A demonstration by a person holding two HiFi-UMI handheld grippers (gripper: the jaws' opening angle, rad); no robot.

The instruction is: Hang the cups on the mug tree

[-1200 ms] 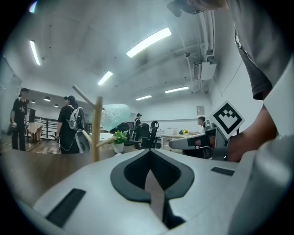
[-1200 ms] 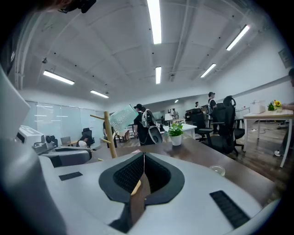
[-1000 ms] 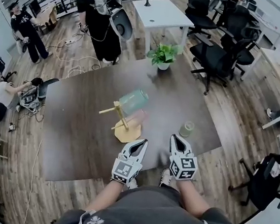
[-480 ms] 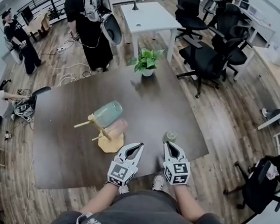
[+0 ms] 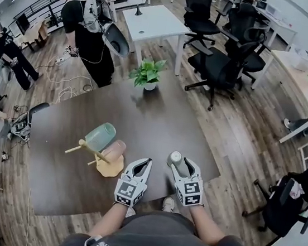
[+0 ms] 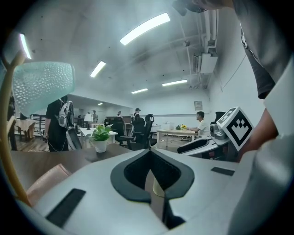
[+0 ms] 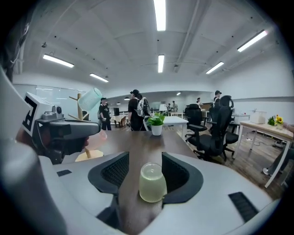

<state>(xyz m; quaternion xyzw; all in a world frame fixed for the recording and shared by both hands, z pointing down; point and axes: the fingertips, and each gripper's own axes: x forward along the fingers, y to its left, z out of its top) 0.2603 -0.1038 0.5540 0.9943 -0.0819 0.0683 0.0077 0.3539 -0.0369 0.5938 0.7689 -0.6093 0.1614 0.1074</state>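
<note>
Around the cup point(image 7: 152, 183), the right gripper point(image 5: 182, 162) just opened.

Head view steeply down over table point(image 5: 154, 119); other two low, sharing plant point(image 5: 147, 72).

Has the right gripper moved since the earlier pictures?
Yes. The right gripper has moved forward to the green cup on the table; its jaws have just been opening, and the cup now stands between them.

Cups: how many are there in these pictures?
3. A teal cup hangs high on the mug tree, a pink cup hangs on a lower peg, and a pale green cup stands on the table to their right. None looks hidden.
</note>
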